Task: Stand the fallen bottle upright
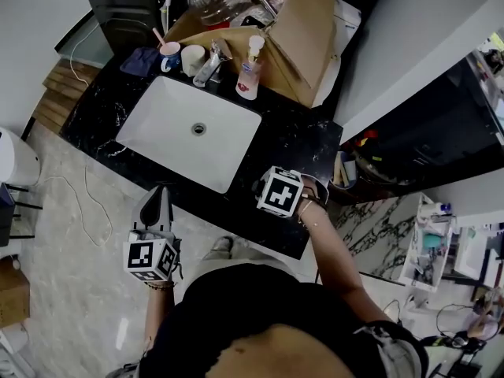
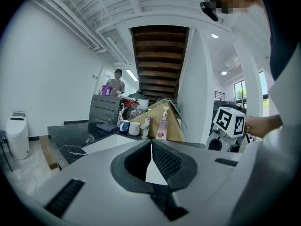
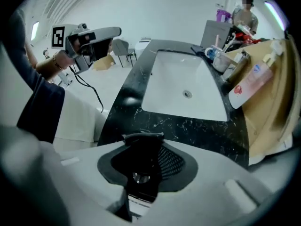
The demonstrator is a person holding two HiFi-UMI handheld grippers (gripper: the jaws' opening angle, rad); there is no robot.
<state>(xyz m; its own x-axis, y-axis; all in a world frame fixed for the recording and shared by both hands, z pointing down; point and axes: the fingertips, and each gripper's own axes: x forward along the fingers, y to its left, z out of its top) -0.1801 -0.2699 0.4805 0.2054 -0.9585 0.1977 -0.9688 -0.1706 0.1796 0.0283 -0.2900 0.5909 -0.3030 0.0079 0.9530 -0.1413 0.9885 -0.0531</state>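
Note:
A small black bottle (image 3: 143, 166) with a black cap sits between the jaws of my right gripper (image 3: 145, 147), and the pads press on its sides. That gripper points steeply down over the front right part of the black marble counter (image 1: 303, 144). In the head view the marker cube of the right gripper (image 1: 277, 187) covers the bottle. My left gripper (image 1: 160, 197) hangs in front of the counter, over the floor. Its jaws are shut, tips meeting with nothing between them (image 2: 151, 145).
A white sink (image 1: 169, 109) is set into the counter. Behind it stand a faucet (image 1: 211, 61), two cups (image 1: 193, 59), a clear pump bottle (image 1: 250, 69) and a cardboard box (image 1: 303, 38). A person (image 2: 116, 83) stands far back.

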